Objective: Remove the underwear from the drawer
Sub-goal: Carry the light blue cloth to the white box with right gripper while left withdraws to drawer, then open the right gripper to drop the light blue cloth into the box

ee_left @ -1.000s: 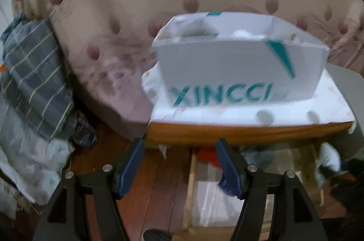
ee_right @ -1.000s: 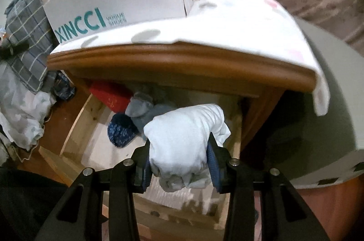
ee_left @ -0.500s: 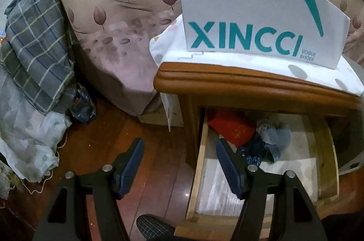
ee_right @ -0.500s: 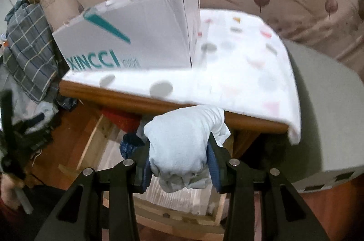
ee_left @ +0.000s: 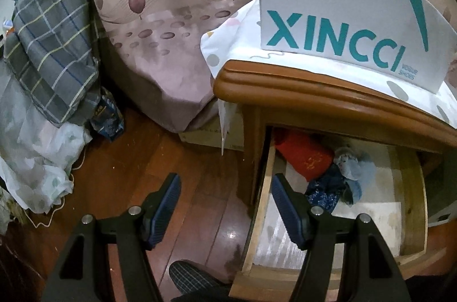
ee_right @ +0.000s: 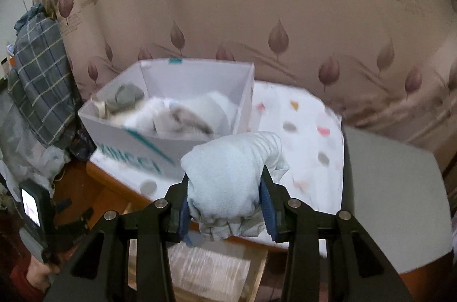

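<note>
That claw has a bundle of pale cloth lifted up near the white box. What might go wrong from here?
Three things, I would guess. The right gripper pinches the pale blue underwear only by its middle; a loose end bulges out below and might slip free. The shoe box already holds clothes, so a drop could land on its rim. The drawer stands open under the nightstand, where an arm coming down could knock it.
</note>
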The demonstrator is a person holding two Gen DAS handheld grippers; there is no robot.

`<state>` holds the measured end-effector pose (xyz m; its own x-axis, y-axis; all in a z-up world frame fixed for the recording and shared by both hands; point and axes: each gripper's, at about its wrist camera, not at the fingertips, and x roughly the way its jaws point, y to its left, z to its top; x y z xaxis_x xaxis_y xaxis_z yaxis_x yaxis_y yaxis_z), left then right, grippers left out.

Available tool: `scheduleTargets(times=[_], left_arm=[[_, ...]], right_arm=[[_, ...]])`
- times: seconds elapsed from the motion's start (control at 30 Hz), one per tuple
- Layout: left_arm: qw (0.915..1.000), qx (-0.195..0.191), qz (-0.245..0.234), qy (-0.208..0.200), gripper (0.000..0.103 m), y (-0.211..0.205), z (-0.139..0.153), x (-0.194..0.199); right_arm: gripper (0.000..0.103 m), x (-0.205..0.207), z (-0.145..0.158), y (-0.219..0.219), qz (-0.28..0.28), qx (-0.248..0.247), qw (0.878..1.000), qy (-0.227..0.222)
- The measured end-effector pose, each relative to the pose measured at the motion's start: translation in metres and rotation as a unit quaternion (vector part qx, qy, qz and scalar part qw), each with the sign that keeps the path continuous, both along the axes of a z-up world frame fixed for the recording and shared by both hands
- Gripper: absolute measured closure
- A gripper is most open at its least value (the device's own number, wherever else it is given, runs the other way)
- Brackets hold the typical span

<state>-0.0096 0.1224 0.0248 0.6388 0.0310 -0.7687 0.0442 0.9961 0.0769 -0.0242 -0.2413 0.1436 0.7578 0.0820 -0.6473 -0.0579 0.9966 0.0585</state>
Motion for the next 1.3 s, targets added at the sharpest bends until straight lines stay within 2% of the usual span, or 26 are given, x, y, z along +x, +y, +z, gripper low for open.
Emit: scheduleTargets(times=[0.23, 0.4, 0.73, 1.03, 1.13, 1.2, 1.3], left_arm=[[0.9999, -0.012, 0.010, 0.004, 0.035, 0.007, 0.001, 0.003], [0.9997, -0.016, 0.017, 0.003, 0.035, 0.012, 0.002, 0.003], [0.9996, -0.012, 0.022, 0.009, 0.035, 0.014, 0.000, 0.006], [0.9996, -0.014, 0.019, 0.014, 0.035, 0.014, 0.000, 0.008], [0.9996, -0.015, 0.018, 0.014, 0.035, 0.014, 0.000, 0.008], [0.9997, -0.014, 0.016, 0.014, 0.035, 0.013, 0.000, 0.008], [0.9996, -0.016, 0.017, 0.015, 0.035, 0.013, 0.000, 0.009]], right_arm=[[0.065, 0.045, 0.039, 0.036, 0.032, -0.021, 0.999, -0.020], [0.065, 0.084, 0.043, 0.059, 0.041, -0.040, 0.998, -0.010], [0.064, 0.153, 0.003, 0.069, 0.023, -0.075, 0.996, 0.051], [0.059, 0.170, -0.029, 0.074, 0.017, -0.079, 0.993, 0.084], [0.048, 0.170, -0.031, 0.076, 0.020, -0.075, 0.994, 0.082], [0.036, 0.168, -0.029, 0.078, 0.022, -0.074, 0.994, 0.076], [0.027, 0.162, -0.020, 0.080, 0.022, -0.078, 0.995, 0.056]])
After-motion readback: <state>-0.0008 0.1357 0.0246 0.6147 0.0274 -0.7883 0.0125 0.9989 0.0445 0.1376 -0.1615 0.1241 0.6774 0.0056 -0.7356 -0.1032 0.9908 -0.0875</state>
